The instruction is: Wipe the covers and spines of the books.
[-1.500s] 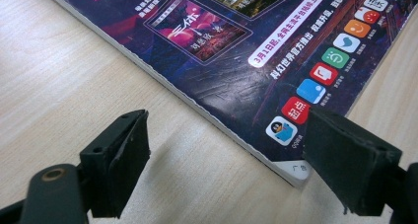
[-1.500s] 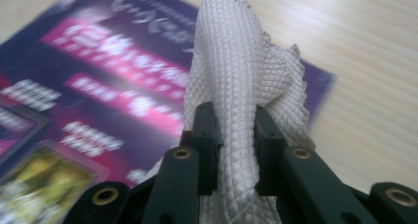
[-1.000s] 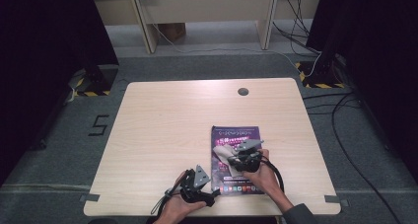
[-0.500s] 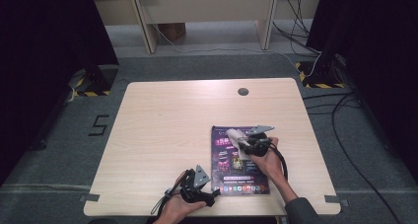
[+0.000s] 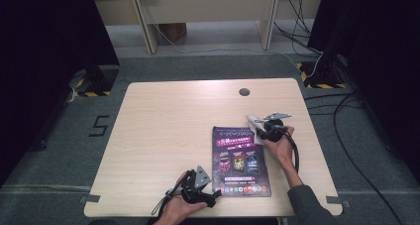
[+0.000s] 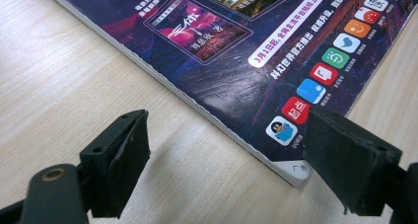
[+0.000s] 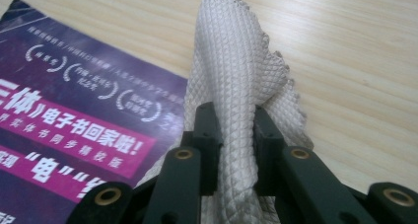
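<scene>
**Cloth pinched in right tool, magazine lying flat**

While the right tool [image 7: 235, 130] stays out of it, no wait: as it stands, the right tool is clamped on a white waffle-weave cloth [image 7: 236, 71], jaws nearly together with the fabric bunched between the pads. The cloth sits at the far right corner of the magazine [image 5: 240, 158], partly over the bare table [image 5: 168, 121].

Handling judgement: the cloth is light, soft and floppy; it will drape and drag, so a pinch on a gathered fold, as now, looks right. An edge grip would likely let it slip out.

The magazine looks thin, glossy and slick, stiff enough to slide as one piece under a wipe. The left tool [image 6: 226, 155] stands apart, jaws straddling the magazine's near left corner and gripping nothing; pressing down there should pin it.
</scene>
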### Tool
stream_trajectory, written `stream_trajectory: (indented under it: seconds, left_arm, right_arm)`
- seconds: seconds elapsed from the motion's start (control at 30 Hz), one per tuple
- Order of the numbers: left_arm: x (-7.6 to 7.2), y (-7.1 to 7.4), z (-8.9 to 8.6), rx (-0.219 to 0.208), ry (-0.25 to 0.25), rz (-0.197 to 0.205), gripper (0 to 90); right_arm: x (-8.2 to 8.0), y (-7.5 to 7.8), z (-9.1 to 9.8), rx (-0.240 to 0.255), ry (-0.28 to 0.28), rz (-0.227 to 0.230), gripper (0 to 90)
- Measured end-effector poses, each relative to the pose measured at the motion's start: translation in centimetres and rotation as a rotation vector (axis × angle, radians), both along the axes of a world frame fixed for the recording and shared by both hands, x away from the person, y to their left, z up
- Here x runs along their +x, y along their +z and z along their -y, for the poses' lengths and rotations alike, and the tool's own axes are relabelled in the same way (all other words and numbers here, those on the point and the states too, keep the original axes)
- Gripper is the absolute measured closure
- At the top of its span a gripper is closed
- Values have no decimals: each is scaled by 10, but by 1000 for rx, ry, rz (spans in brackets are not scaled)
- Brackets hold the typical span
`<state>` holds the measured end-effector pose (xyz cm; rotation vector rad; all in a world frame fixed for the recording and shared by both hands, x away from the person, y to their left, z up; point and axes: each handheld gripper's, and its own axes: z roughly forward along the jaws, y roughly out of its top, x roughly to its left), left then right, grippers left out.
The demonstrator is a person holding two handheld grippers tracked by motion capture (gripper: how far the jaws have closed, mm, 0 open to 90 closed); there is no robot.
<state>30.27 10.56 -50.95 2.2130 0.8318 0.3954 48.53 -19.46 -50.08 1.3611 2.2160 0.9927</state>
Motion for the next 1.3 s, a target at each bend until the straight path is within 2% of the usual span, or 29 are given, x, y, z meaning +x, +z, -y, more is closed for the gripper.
stream_trajectory:
  seconds: [0.2, 0.43, 0.53, 0.63, 0.67, 0.87, 1.0, 1.13, 1.3]
  left_arm:
    - [0, 0, 0, 2, 2, 3, 169]
    - [0, 0, 0, 1, 2, 3, 169]
    - [-1, 0, 0, 2, 4, 3, 169]
    - [-1, 0, 0, 1, 4, 3, 169]
    - [-1, 0, 0, -2, 6, 5, 170]
    - [-1, 0, 0, -3, 6, 5, 170]
    - [-1, 0, 0, -3, 6, 6, 170]
    - [-1, 0, 0, -3, 5, 6, 171]
    - [-1, 0, 0, -5, 5, 6, 170]
  right_arm:
    - [-3, 15, 17, 50, -32, 45, 780]
    - [-19, 43, 33, 89, -28, 103, 777]
    - [-26, 49, 40, 61, -32, 116, 776]
    - [-31, 48, 46, 31, -43, 118, 775]
    - [-36, 45, 53, 30, -55, 97, 775]
    - [-45, 40, 72, 10, -76, 74, 771]
    - [-51, 35, 87, -7, -111, 49, 770]
    - [-55, 31, 92, -17, -117, 29, 766]
    - [-63, 20, 91, -40, -91, -28, 756]
